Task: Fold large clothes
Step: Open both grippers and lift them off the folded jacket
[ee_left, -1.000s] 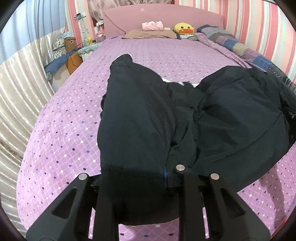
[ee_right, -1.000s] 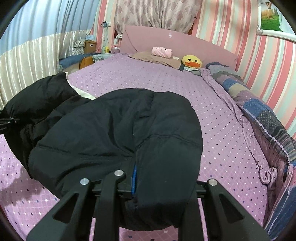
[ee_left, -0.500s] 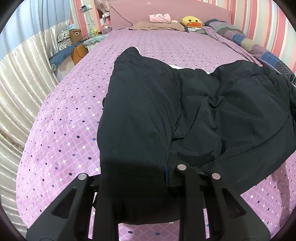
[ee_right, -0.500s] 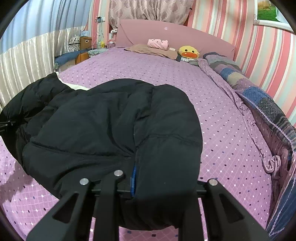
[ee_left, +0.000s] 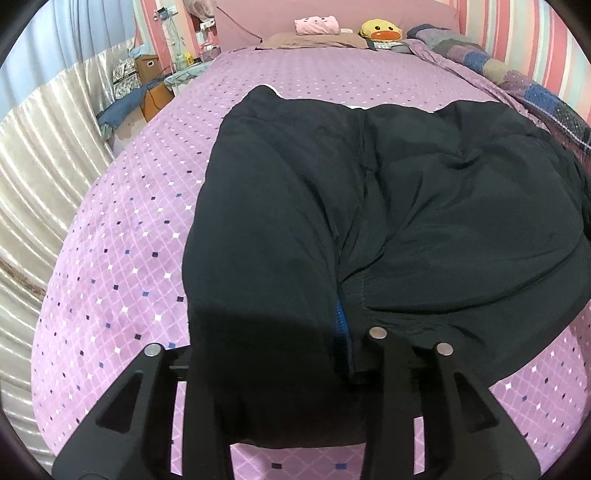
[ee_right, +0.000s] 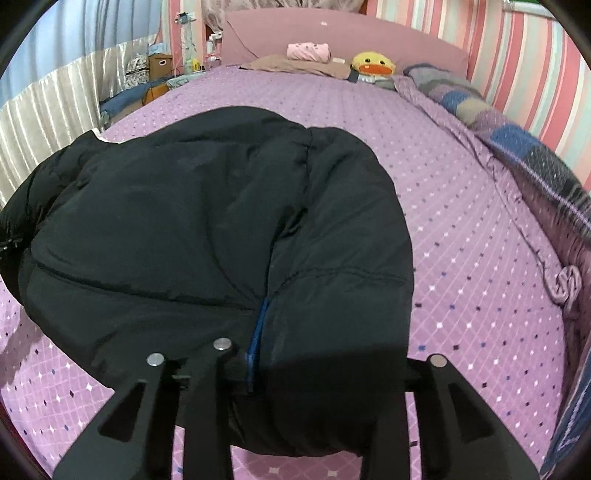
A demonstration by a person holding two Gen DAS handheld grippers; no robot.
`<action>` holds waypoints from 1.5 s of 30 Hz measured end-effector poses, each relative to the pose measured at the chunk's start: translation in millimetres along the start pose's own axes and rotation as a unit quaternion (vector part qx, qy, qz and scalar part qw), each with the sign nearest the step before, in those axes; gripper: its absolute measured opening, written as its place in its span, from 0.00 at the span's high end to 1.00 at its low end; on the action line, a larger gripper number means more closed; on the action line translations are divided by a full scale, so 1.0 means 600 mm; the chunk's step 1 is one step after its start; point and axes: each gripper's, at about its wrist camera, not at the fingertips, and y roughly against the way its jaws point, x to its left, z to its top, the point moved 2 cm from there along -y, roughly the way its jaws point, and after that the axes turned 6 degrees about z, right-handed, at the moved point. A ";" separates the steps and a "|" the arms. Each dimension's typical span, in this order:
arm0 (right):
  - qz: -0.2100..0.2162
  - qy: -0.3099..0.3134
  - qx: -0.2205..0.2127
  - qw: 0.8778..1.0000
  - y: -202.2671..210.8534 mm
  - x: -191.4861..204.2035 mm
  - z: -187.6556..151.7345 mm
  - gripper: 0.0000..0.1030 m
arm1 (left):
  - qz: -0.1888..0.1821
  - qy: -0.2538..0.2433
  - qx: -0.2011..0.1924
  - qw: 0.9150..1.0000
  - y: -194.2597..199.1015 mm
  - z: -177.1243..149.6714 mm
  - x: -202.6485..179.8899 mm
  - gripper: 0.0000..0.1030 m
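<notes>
Over on the left, shiny cream curtains hang beside the bed. A brown box and some blue cloth sit on the floor near them.

The bed has a purple sheet with little diamond dots. A big black puffy jacket lies across the near part of it, spread out from one side to the other. It fills the middle of the bed and bulges up in soft lumps. A thin bright blue strip shows along one edge near the bottom.

The left tongs are down at the near edge of the jacket. A thick fold of black cloth sits between their two fingers. The jaws have just been opening, and I cannot tell if the pads are pressing on the cloth now.

The right tongs are at the near edge too, farther along. A fat roll of the jacket lies between their fingers as well, with the blue strip just beside the left finger. These jaws have just been opening too, and I cannot tell if they grip.

At the far end of the bed, by the pink headboard, there is a pink rolled cloth and a yellow duck toy. Along the right side runs a patchwork quilt, next to the striped wall.
</notes>
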 end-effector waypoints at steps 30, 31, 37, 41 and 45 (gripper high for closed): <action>0.013 -0.011 0.012 1.000 0.016 -0.024 -0.015 0.53 | 0.045 0.004 -0.017 0.999 0.014 0.012 0.029 0.19; 0.017 -0.012 0.013 1.000 0.019 -0.026 -0.016 0.52 | 0.050 0.009 -0.021 0.999 0.017 0.013 0.037 0.13; 0.024 -0.021 0.020 0.999 0.025 -0.039 -0.013 0.50 | 0.049 0.021 -0.008 0.999 0.002 0.017 0.060 0.12; 0.036 -0.047 0.021 0.998 0.023 -0.058 -0.020 0.47 | 0.043 0.036 0.004 0.998 -0.014 0.018 0.062 0.12; 0.061 -0.076 0.021 0.995 0.027 -0.074 -0.031 0.47 | 0.027 0.057 0.016 0.998 -0.036 0.021 0.072 0.12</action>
